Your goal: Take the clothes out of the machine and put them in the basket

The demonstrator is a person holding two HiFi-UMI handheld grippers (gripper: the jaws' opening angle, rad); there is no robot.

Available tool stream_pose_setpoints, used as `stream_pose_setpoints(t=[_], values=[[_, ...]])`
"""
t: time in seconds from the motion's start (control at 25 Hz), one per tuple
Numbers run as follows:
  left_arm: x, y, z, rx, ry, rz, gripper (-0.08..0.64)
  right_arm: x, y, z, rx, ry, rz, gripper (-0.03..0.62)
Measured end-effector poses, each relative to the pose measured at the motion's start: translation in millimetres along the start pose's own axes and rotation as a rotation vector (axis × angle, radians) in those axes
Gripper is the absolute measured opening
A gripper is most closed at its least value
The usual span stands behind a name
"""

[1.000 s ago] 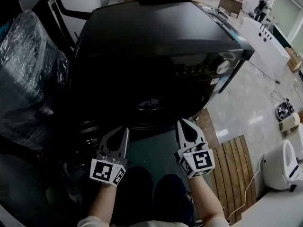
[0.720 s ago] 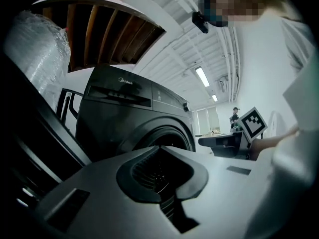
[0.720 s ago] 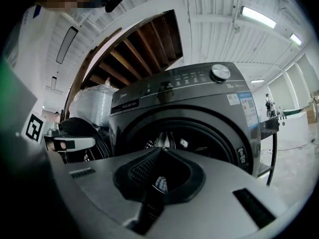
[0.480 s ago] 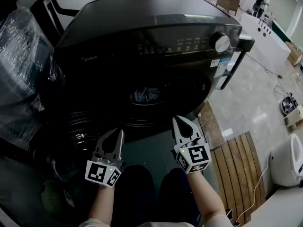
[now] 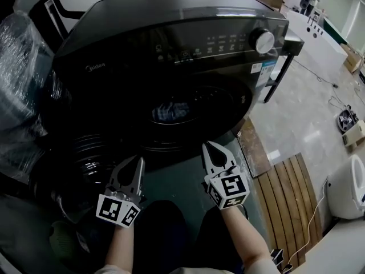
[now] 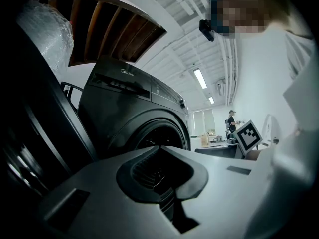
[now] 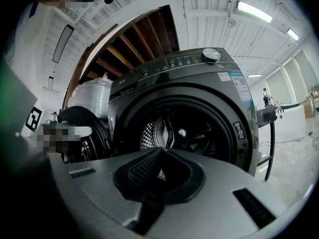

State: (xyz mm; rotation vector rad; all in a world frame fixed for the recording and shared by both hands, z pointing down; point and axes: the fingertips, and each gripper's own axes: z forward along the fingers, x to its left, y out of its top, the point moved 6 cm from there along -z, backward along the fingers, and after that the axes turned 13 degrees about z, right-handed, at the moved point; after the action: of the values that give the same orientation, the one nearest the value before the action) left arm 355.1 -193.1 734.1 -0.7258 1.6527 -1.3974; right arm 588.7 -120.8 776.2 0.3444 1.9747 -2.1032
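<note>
As I face the washer (image 5: 171, 50), door (image 5: 82, 156) open at its left | my left gripper (image 5: 139, 160): fingers pressed together, empty | right gripper (image 5: 206, 146): likewise | clothes (image 5: 169, 112) inside washer

Machine (image 5: 171, 56): dark grey front-loader, upright, at the far side, front facing near. A control strip runs along the top of the front, with a silver dial (image 5: 263, 40) at its right end. Round door (image 5: 85, 158) hangs open at the near left. Drum (image 7: 184, 128) is exposed, with a perforated metal wall. Pale bluish patch (image 5: 170, 112) shows inside the opening; cannot tell whether it is cloth or a reflection.
</note>
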Motion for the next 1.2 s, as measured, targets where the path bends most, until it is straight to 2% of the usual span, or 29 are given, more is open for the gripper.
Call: stream_pose_setpoints(t=[0.6, 0.64, 0.68, 0.84, 1.0, 1.2], values=[[0.5, -6.4, -8.3, -0.015, -0.031, -0.037, 0.021, 7.7, -19.7, 21.0, 0.014, 0.009, -0.031, 0.016], [0.7, -7.3, -8.1, -0.012, -0.032, -0.041, 0.021, 7.9, -21.2, 23.5, 0.018, 0.014, -0.021, 0.102], [0.6, -7.9, -8.0, -0.008, -0.031, -0.042, 0.021, 7.4, -23.2, 25.9, 0.024, 0.017, -0.009, 0.225], [0.3, -7.4, -8.2, -0.001, -0.031, -0.041, 0.021, 4.3, -32.2, 36.5, 0.051, 0.007, 0.007, 0.288], [-0.7, -2.7, -11.4, 0.000, -0.039, -0.021, 0.021, 2.3, -41.1, 51.5, 0.079, 0.016, 0.038, 0.301], [-1.7, 1.9, -10.9, 0.005, -0.049, -0.001, 0.021, -4.9, -49.0, 75.0, 0.109, 0.015, 0.031, 0.310]])
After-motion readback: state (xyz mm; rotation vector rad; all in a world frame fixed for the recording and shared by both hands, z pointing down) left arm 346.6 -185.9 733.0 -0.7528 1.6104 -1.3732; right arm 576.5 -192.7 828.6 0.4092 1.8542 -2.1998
